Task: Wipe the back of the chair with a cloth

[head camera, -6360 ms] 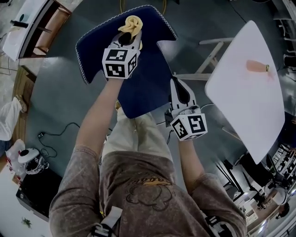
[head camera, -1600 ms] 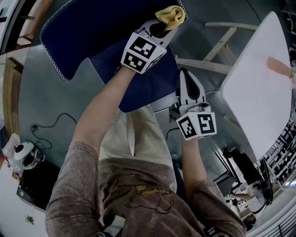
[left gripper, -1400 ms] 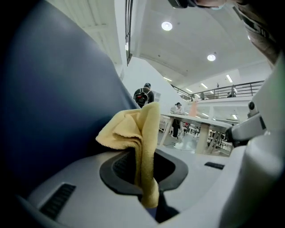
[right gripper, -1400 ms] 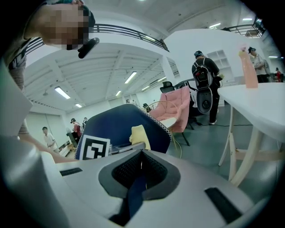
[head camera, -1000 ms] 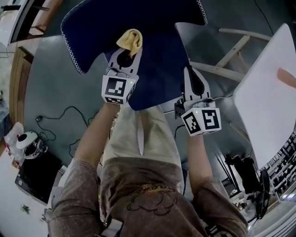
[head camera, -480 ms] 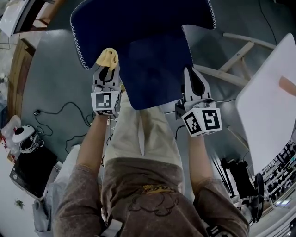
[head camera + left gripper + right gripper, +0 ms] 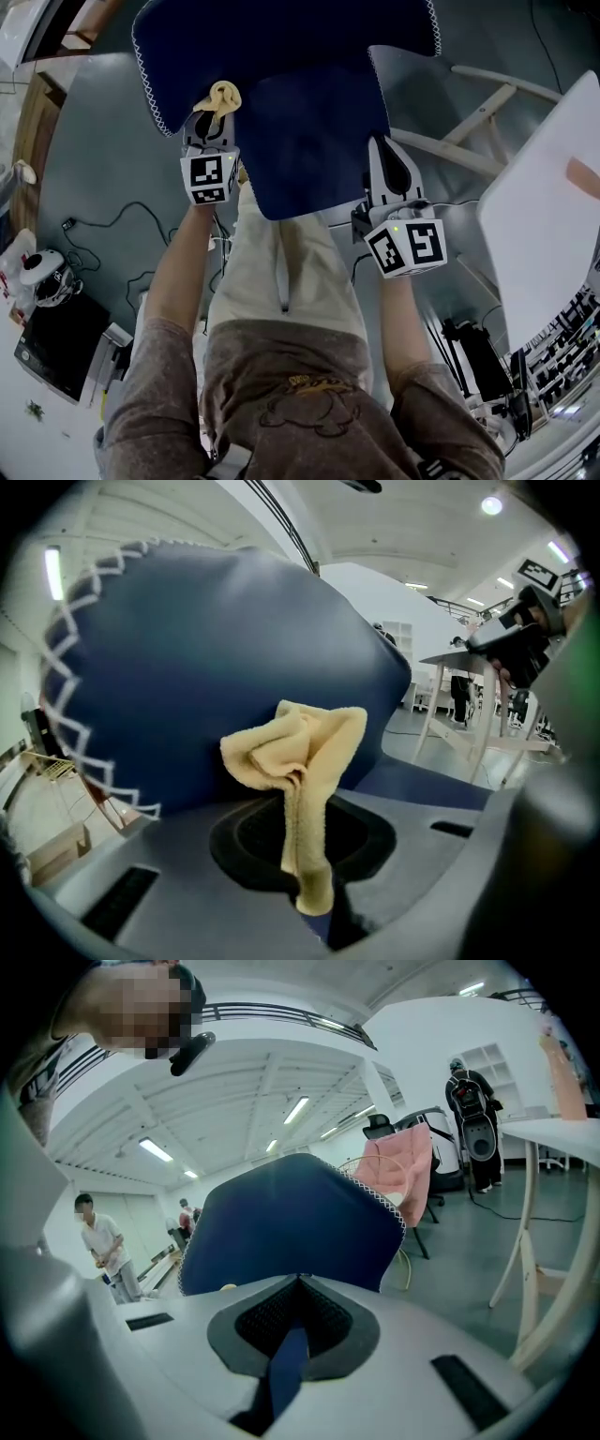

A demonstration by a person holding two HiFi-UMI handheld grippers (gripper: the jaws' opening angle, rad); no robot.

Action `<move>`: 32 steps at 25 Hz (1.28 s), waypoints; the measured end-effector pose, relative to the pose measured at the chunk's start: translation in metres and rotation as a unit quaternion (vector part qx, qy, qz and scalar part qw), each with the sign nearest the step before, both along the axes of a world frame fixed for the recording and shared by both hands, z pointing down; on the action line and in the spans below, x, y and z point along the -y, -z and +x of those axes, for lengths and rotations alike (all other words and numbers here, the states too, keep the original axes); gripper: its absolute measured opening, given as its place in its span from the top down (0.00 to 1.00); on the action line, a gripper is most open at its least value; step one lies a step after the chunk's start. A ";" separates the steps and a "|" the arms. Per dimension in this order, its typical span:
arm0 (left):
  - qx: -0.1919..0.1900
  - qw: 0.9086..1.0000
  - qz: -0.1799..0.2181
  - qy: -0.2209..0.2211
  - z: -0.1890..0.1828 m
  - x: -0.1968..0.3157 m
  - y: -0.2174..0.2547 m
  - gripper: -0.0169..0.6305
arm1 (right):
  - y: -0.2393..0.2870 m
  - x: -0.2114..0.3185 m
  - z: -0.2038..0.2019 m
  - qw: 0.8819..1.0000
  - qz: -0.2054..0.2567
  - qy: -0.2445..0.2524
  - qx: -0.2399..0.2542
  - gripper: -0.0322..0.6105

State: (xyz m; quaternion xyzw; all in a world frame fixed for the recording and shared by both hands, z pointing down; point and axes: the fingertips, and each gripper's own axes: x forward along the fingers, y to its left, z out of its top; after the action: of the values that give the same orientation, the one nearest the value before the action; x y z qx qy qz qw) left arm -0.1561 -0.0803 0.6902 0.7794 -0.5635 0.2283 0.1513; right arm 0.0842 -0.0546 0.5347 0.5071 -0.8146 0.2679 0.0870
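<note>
The navy chair with white stitching fills the top of the head view, its back (image 7: 281, 37) above its seat (image 7: 314, 141). My left gripper (image 7: 214, 112) is at the back's lower left edge, shut on a bunched yellow cloth (image 7: 223, 94). In the left gripper view the cloth (image 7: 300, 747) stands out of the jaws and presses on the chair back (image 7: 206, 667). My right gripper (image 7: 382, 155) is at the seat's right edge. In the right gripper view a strip of the navy seat edge (image 7: 284, 1372) is pinched between the jaws, with the chair back (image 7: 291, 1222) beyond.
A white table (image 7: 534, 206) on wooden legs (image 7: 469, 155) stands to the right. Cables (image 7: 103, 234), a helmet (image 7: 42, 277) and a black case (image 7: 56, 347) lie on the floor to the left. A pink chair (image 7: 408, 1171) and a standing person (image 7: 98, 1241) are behind.
The left gripper carried the cloth from the back's upper right across to its lower left edge, then a little upward. The right gripper has kept its hold on the seat edge.
</note>
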 end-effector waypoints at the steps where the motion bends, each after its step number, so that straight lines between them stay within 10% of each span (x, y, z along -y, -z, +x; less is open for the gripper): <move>1: -0.002 1.000 -0.003 -0.005 0.003 0.003 -0.003 0.89 | 0.000 -0.001 0.000 1.000 0.000 0.000 0.000 0.91; 32: -0.101 0.981 -0.058 -0.156 0.245 0.102 -0.048 0.89 | -0.009 -0.011 0.050 0.999 -0.015 -0.033 -0.009 0.91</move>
State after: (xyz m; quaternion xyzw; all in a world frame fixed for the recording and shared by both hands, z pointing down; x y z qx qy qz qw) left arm 0.0886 -0.1827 0.7384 0.8668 -0.4025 0.2011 0.2148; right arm 0.1345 -0.0436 0.5440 0.5352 -0.7922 0.2779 0.0932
